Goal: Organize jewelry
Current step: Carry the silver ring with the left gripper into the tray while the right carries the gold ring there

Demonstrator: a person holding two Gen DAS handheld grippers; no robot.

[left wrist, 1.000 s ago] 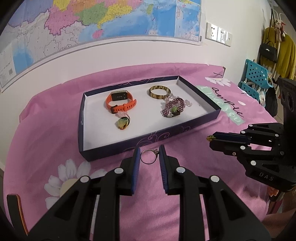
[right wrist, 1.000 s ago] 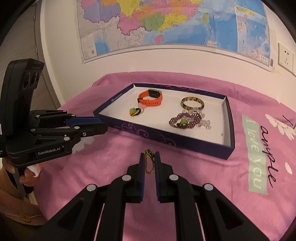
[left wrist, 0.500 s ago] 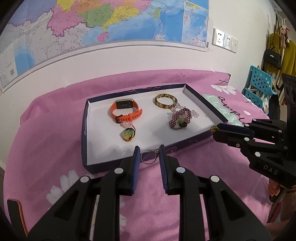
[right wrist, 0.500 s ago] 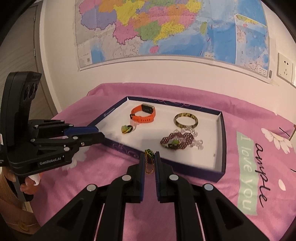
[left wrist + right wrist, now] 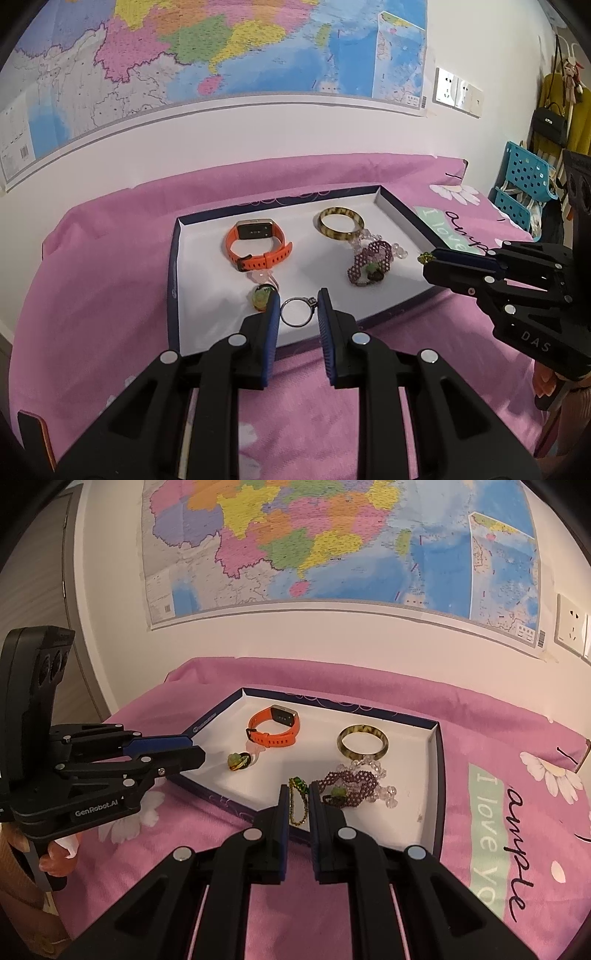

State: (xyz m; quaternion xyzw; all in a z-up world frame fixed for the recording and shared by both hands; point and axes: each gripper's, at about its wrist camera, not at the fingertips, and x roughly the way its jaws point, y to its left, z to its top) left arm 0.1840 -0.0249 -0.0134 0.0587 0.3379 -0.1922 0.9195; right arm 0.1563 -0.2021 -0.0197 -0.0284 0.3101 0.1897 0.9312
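The left claw (image 5: 298,314) is pinched on a thin ring (image 5: 296,312) held over the near edge of the tray (image 5: 173,273), and the right claw (image 5: 297,805) is clamped on a gold chain with a green charm (image 5: 297,800) above the tray's near right part. To place both well, I would lower each over bare white floor, clear of the orange watch (image 5: 258,242), bangle (image 5: 340,223) and beaded bracelet (image 5: 369,262). Part the jaws only once low, so neither piece bounces or tangles.

Left gripper (image 5: 298,312) pinching a ring (image 5: 296,312); right gripper (image 5: 296,805) clamped on a chain (image 5: 297,803), both over the tray's near edge (image 5: 391,314).
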